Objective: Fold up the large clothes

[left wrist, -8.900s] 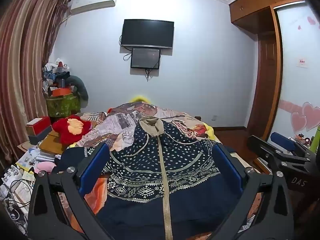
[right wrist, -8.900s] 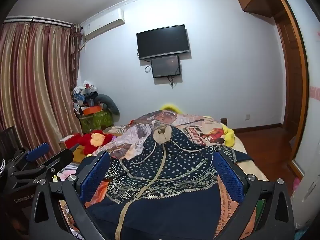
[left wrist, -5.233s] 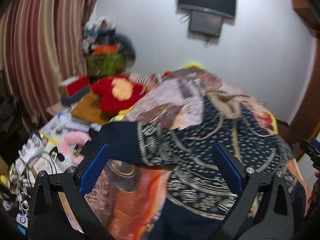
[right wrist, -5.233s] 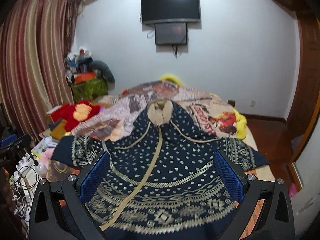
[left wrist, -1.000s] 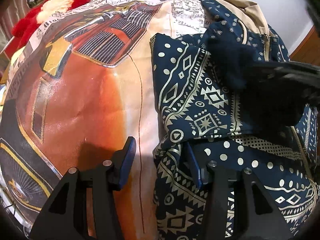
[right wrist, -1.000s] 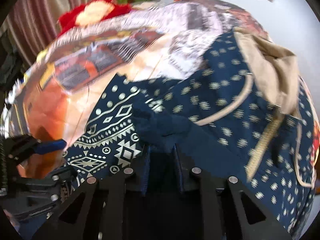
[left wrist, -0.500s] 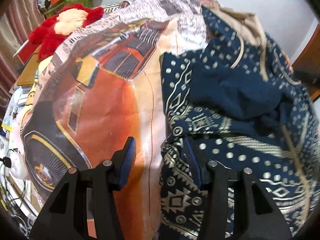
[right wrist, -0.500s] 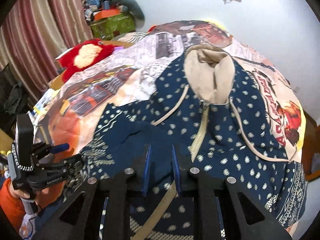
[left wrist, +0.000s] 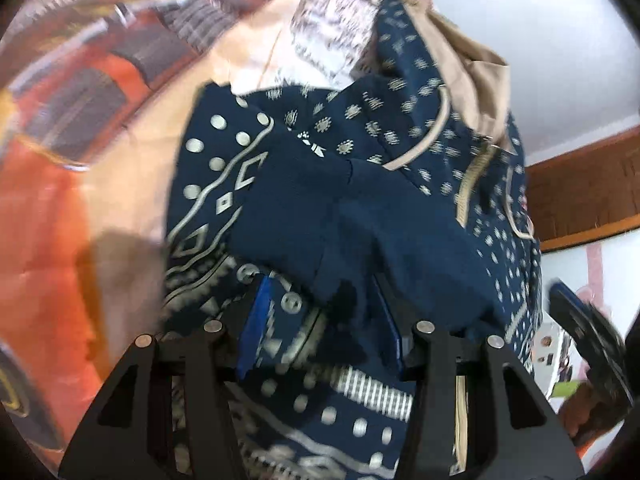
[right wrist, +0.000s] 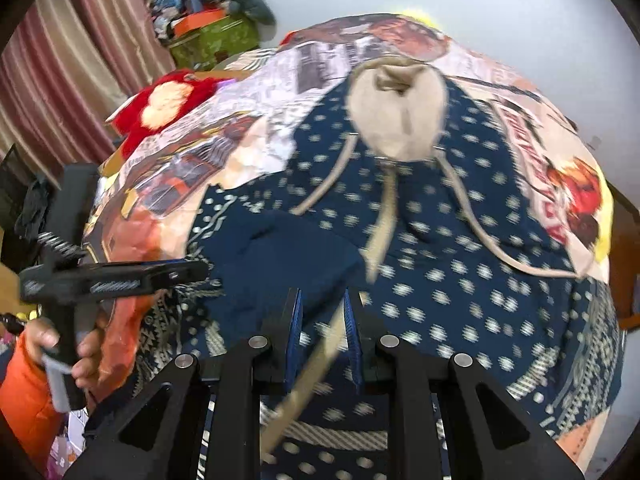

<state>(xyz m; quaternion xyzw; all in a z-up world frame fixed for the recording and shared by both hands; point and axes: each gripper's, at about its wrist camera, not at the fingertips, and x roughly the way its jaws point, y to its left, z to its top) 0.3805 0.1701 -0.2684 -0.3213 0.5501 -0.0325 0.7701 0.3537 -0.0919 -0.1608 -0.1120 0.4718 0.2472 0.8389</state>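
A navy hooded jacket (right wrist: 460, 240) with cream dots, a beige hood (right wrist: 398, 116) and a beige zipper lies face up on the bed. Its left sleeve (right wrist: 288, 252) is folded in over the chest. In the left wrist view the sleeve's plain navy cuff (left wrist: 320, 216) lies just ahead of my left gripper (left wrist: 320, 328), whose jaws stand partly open over the patterned fabric. The left gripper also shows in the right wrist view (right wrist: 176, 270). My right gripper (right wrist: 322, 340) hovers above the jacket's zipper, its jaws narrowly apart with nothing clearly between them.
The bed has a printed orange and beige cover (right wrist: 168, 184). A red plush toy (right wrist: 160, 108) and a green box with clutter (right wrist: 212, 40) stand to the left by striped curtains (right wrist: 72, 52). A wooden door frame (left wrist: 580, 196) is at the right.
The left gripper has moved forward over the jacket toward the folded sleeve. The right gripper has dropped slightly and its jaws have parted a little.
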